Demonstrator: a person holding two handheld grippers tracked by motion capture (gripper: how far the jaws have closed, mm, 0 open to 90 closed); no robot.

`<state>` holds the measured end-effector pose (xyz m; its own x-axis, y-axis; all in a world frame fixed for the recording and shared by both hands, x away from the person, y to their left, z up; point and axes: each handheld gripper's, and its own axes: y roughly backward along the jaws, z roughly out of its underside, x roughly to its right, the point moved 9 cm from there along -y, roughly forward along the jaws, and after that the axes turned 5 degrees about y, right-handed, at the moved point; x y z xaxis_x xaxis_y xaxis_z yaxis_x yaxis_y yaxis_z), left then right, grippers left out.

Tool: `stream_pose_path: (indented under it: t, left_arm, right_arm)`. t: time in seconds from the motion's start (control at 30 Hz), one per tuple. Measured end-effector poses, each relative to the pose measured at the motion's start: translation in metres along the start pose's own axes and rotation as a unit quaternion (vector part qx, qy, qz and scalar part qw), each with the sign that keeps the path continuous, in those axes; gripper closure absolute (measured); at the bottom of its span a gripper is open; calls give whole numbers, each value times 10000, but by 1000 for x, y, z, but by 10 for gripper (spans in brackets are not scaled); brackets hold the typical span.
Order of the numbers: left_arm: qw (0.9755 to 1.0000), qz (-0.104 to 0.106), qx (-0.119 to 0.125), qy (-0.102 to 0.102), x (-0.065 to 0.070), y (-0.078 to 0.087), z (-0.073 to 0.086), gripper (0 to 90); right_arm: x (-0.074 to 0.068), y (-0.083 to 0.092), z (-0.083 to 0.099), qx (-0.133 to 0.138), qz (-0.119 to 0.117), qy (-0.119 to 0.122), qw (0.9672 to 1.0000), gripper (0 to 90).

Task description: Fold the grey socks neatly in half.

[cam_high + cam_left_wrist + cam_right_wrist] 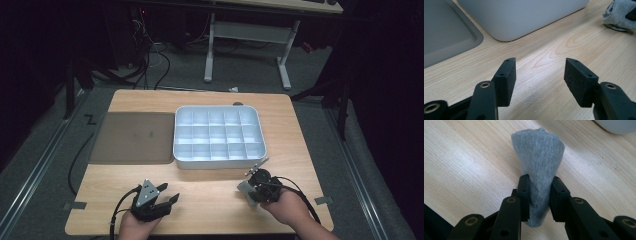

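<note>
Grey knitted cloth point(537, 157); matt wood-grain table point(469, 157)

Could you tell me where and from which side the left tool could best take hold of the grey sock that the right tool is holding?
Grip the sock's free rounded end, which juts beyond the right tool. The left tool, open, would probably come from the end opposite the right tool, where the cloth is bunched and unobstructed.

A light wooden table point(210, 200) is set on a grey carpeted floor point(50, 150) in a dim room. The far part of the room is left almost in darkness. Beyond the table, a second desk point(280, 6) is carried on a white metal frame point(247, 35) with two feet. Black cables point(150, 60) are strewn on the floor at the far left. Pale floor rails point(37, 170) are laid along the left and right sides.
</note>
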<state>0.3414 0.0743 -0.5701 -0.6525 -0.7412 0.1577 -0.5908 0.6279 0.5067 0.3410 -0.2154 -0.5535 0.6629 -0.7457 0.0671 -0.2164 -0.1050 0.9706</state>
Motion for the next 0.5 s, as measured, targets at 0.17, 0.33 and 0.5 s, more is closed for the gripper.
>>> stream_pose_path:
  t: [0.17, 0.33, 0.5]
  left_arm:
    - [10000, 22, 20, 66, -1, 1, 1, 438]
    - [10000, 38, 46, 59, -1, 1, 0, 438]
    - [10000, 56, 24, 28, -1, 0, -1, 438]
  right_arm:
    - [4, 8, -5, 9, 21, 99, 9999, 738]
    - [16, 21, -14, 242, 125, -101, 9996, 738]
    - [25, 33, -20, 368, 237, -129, 9990, 738]
